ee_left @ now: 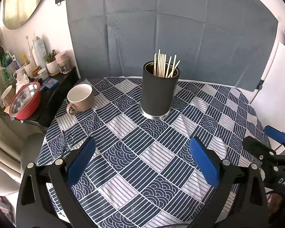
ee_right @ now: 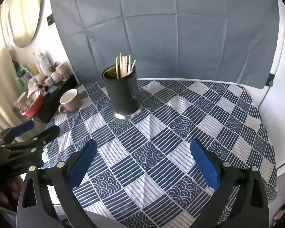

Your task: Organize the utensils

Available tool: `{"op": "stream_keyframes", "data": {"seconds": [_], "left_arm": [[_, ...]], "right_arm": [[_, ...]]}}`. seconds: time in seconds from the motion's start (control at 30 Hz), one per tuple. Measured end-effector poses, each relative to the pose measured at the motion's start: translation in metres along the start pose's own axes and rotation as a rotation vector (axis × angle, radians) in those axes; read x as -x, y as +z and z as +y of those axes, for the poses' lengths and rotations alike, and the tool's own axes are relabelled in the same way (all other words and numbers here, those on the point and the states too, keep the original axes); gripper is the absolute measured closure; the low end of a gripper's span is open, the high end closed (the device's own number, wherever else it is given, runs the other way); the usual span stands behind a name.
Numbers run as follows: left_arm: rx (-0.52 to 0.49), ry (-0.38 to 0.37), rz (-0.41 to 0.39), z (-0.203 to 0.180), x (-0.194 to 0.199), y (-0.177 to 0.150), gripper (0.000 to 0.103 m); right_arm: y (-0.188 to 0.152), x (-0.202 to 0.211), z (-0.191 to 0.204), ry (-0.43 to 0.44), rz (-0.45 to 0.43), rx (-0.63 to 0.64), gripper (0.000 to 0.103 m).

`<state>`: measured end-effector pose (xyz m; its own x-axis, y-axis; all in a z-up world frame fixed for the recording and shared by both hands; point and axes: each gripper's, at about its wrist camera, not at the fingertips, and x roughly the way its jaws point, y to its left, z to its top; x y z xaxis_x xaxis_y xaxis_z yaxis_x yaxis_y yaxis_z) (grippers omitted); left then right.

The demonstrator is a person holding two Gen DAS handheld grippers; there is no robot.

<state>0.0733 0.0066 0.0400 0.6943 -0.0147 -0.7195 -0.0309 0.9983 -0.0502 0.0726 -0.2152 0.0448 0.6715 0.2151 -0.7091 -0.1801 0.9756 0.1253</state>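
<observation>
Broadly, the round table under its blue-and-white patchwork-print cloth point(ee_left: 142, 152) fills both views, with a grey creased fabric backdrop point(ee_left: 171, 28) standing behind it at twelve o'clock. On the cloth, at about twelve o'clock from the left gripper, stands the tall matte-black cylindrical holder with a steel base ring point(ee_left: 158, 91), and a bundle of pale wooden chopsticks point(ee_left: 164, 65) sits upright inside it, tips fanned above the rim. A beige ceramic mug point(ee_left: 80, 98) rests at ten o'clock, well apart from the holder and seemingly empty.

The left gripper point(ee_left: 142, 158) hangs low over the near cloth with its blue-padded fingers spread wide, pinching nothing. The right gripper point(ee_right: 142, 158) is likewise spread and empty, off at three o'clock from the left one.

By my judgement the sorting looks finished or not yet begun: no loose utensil lies on the cloth. Any next move would call for locating a stray piece first, or simply backing away.

The holder's interior is hidden, so the chopsticks cannot be counted surely. A thin wiry thing point(ee_left: 66, 142) at the table's nine-o'clock edge is hard to identify. The side shelf's clutter point(ee_left: 28, 72) is too small to name.
</observation>
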Motion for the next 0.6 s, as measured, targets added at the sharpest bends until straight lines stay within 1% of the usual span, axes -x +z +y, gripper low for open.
{"op": "stream_keyframes", "data": {"seconds": [0.23, 0.6], "left_arm": [[-0.004, -0.008, 0.003, 0.0002, 0.0012, -0.0015, 0.006], [0.022, -0.009, 0.022, 0.0035, -0.0015, -0.0024, 0.006]], "right_arm": [[0.0, 0.0003, -0.0005, 0.003, -0.002, 0.003, 0.009], [-0.0001, 0.003, -0.0018, 0.002, -0.005, -0.008, 0.008]]}}
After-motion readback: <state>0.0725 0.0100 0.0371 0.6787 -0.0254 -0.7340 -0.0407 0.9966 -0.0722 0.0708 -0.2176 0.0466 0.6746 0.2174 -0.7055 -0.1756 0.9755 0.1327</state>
